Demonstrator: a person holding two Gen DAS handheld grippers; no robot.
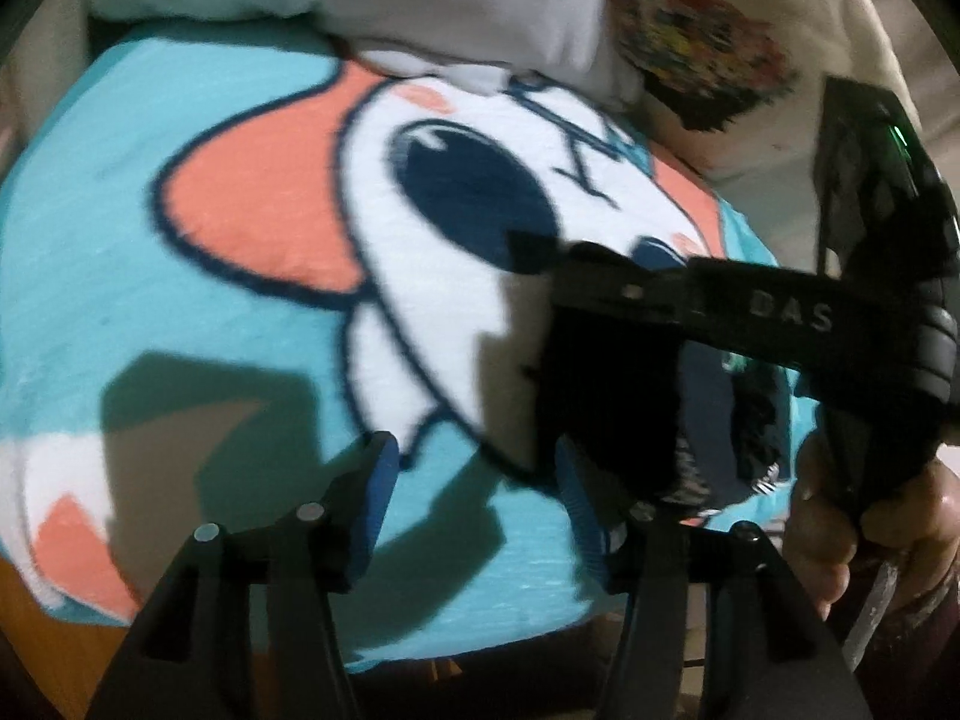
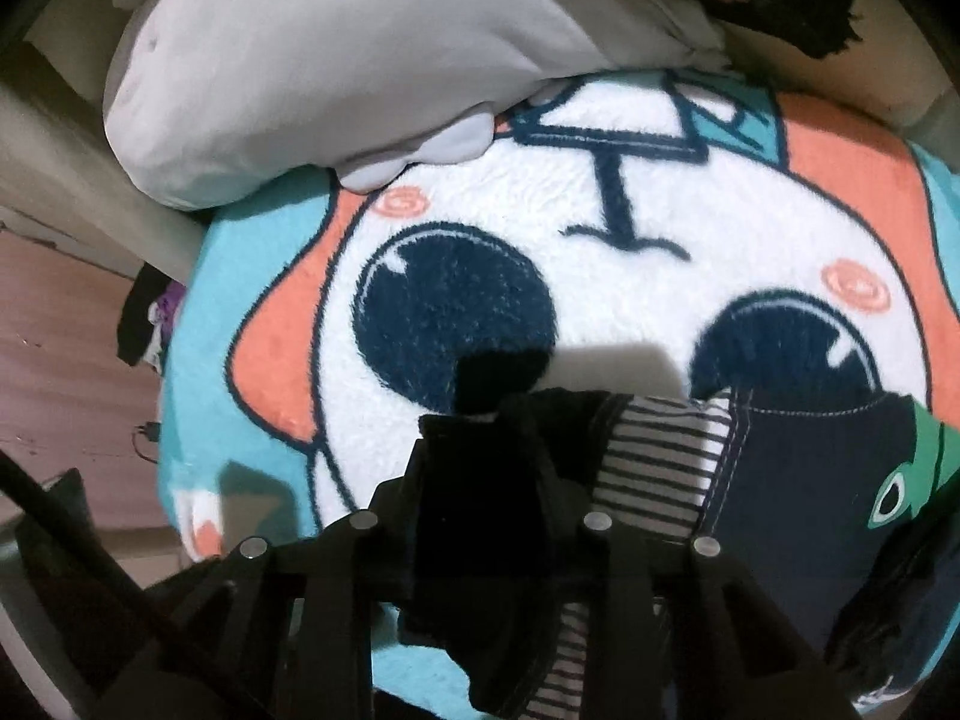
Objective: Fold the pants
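Small navy pants [image 2: 798,480] with a striped lining and a green cartoon print lie on the blanket at the lower right. My right gripper [image 2: 480,456] is shut on a dark fold of them at their left edge. In the left wrist view the same right gripper [image 1: 606,396], held by a hand [image 1: 840,516], reaches in from the right over the pants [image 1: 714,414]. My left gripper [image 1: 480,492] stands open just left of the pants, its blue pads [image 1: 378,498] above bare blanket with nothing between them.
A teal fleece blanket [image 2: 252,252] with a big white and orange cartoon face covers the bed. A white pillow [image 2: 336,60] lies at its far edge, with a patterned cushion [image 1: 690,30] beside it. Wooden floor [image 2: 54,330] and some dark items show on the left.
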